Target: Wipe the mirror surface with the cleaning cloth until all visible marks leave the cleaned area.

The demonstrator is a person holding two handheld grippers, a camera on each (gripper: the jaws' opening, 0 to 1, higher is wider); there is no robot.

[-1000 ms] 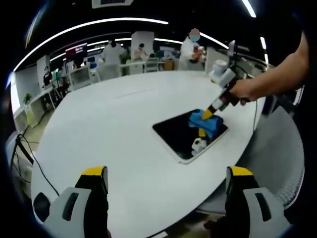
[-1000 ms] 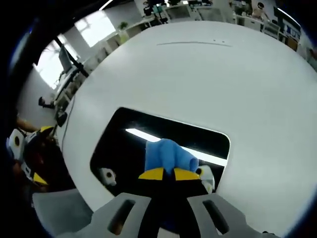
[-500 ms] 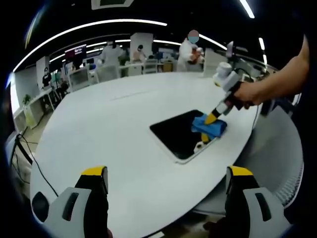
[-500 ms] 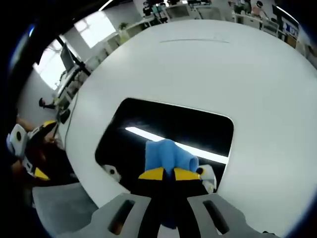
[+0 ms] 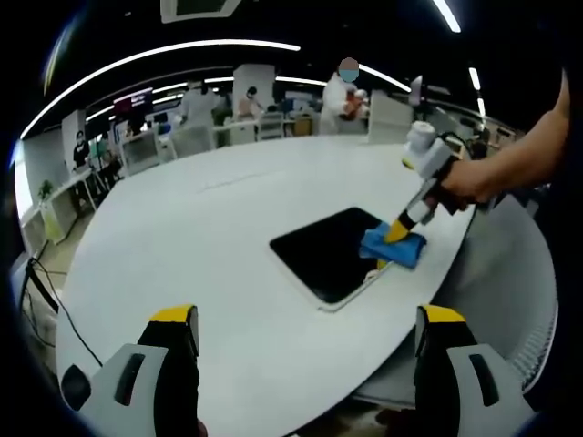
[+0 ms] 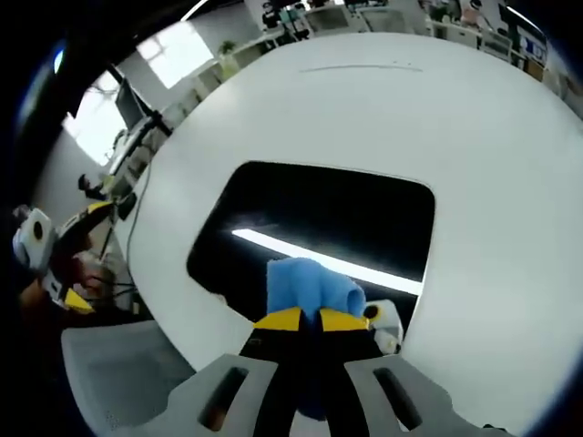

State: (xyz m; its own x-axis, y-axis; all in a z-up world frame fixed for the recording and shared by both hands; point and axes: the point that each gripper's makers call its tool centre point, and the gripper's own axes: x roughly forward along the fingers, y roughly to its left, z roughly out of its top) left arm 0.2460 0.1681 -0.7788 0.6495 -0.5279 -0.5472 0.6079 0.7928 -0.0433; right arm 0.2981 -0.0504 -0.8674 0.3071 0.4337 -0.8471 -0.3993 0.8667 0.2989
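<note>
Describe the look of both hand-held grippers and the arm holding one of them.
The left hand-held gripper has two chunky light-grey jaws with dark slots and yellow tips. The right hand-held gripper has a slim body of white and dark parts that narrows to yellow-tipped jaws; up close its jaws are grey with black inner faces. The arm holding it is bare, no sleeve visible.

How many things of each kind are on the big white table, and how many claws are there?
Mirror: 1
Blue cleaning cloth: 1
Claws: 2, the left claw open, the right claw shut on the cloth
White table: 1
Total: 5
</note>
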